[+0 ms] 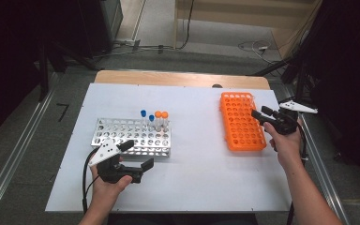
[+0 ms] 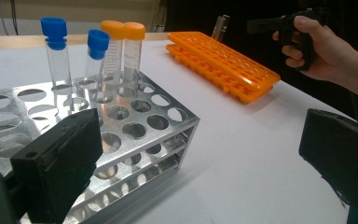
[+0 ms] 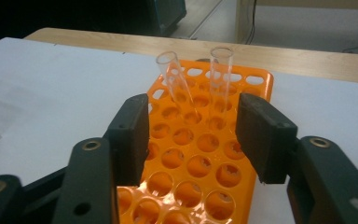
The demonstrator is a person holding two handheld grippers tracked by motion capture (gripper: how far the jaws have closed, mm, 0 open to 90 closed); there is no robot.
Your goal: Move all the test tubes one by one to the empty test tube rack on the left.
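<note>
A white table (image 1: 192,178) with a bare wooden far edge stands on grey floor amid dark equipment and cables. The right gripper (image 1: 268,115) hovers at the right edge of the orange rack (image 1: 241,122), its jaws part-way open with nothing between them; two clear uncapped tubes (image 3: 221,70) stand in the rack just ahead of them. The left gripper (image 1: 138,154) rests wide open and empty beside the metal rack (image 1: 131,136), which holds capped tubes (image 1: 158,121).
</note>
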